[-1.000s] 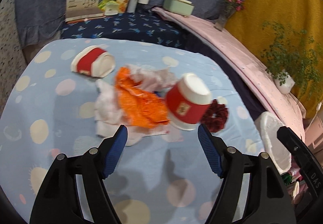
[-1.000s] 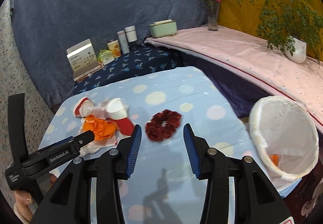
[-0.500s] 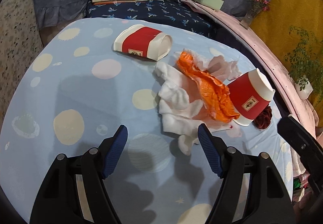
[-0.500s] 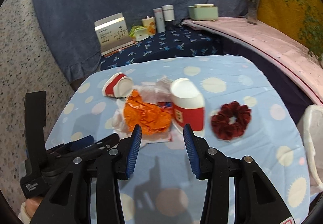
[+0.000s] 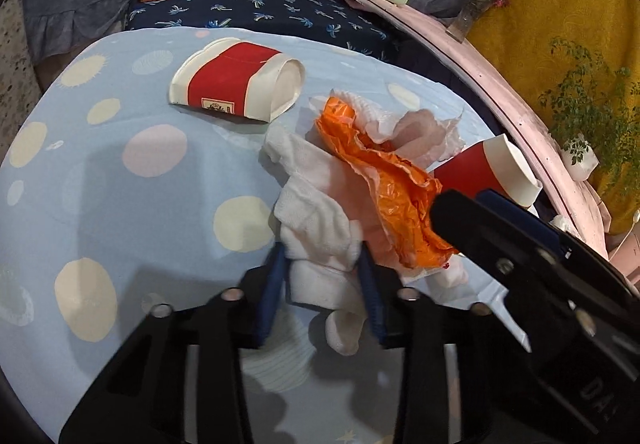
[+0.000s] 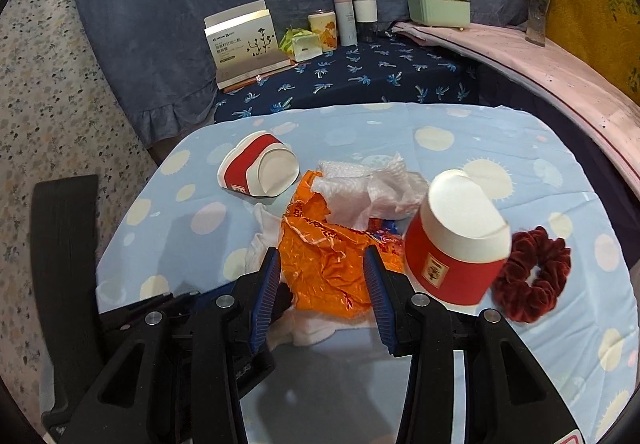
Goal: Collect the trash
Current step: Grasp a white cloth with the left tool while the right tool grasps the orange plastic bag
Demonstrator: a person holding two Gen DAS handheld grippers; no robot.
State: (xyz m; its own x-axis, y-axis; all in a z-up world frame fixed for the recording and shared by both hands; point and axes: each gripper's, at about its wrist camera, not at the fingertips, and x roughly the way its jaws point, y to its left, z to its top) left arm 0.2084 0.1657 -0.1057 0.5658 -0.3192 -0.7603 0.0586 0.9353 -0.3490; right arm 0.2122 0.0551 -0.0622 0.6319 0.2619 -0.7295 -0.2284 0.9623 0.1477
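Observation:
A heap of trash lies on the blue dotted tablecloth (image 5: pixel 100 179): crumpled white tissue (image 5: pixel 320 236), an orange wrapper (image 5: pixel 396 195) and pale pink paper (image 5: pixel 424 131). My left gripper (image 5: pixel 322 284) has its blue pads on both sides of the white tissue, touching it. My right gripper (image 6: pixel 324 284) is open with the orange wrapper (image 6: pixel 324 264) between its fingers. A crushed red-and-white paper cup (image 5: pixel 236 79) lies on its side beyond the heap. A second cup (image 6: pixel 456 240) stands upside down at the right.
A dark red scrunchie (image 6: pixel 532 276) lies right of the upturned cup. A box (image 6: pixel 244 39), bottles (image 6: pixel 354 17) and a green case (image 6: pixel 438 9) stand at the back. A pink ledge (image 6: pixel 560 75) with a flower vase (image 6: pixel 536 19) runs along the right.
Both grippers moved forward into the trash heap. The left jaws narrowed from wide open onto the white tissue. The right gripper now straddles the orange wrapper.

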